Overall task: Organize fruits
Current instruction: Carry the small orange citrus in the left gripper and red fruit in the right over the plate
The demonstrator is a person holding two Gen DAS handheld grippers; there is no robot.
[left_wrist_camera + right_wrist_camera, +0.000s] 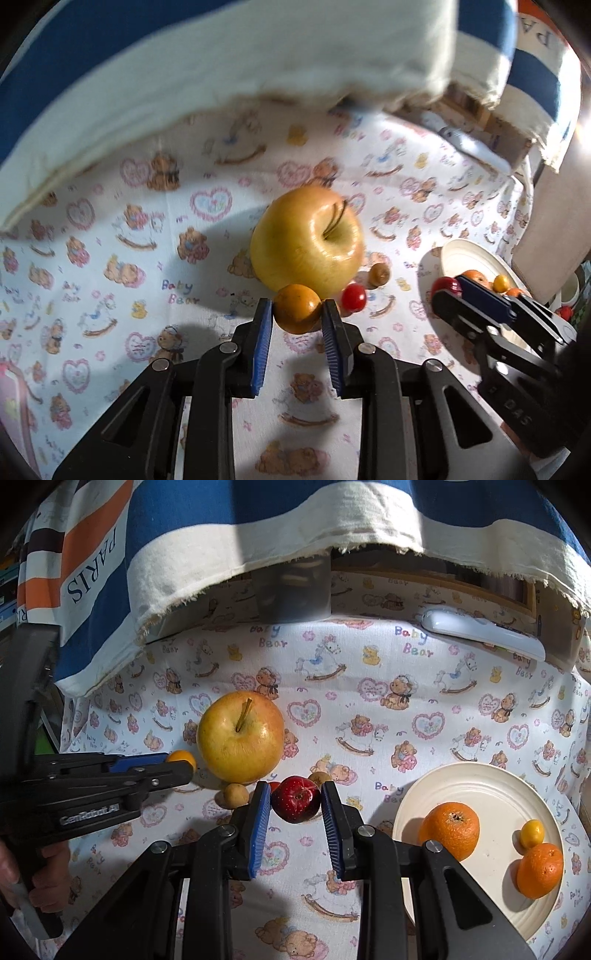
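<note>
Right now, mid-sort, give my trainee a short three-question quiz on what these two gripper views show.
1. True or false: the left gripper is shut on a small orange fruit.
2. What does the right gripper hold? A) the apple B) a dark red fruit C) the white remote
3. How many fruits lie on the plate?

Key
1. True; its pads press the fruit on both sides.
2. B.
3. Three: two oranges and a small yellow fruit.
</note>
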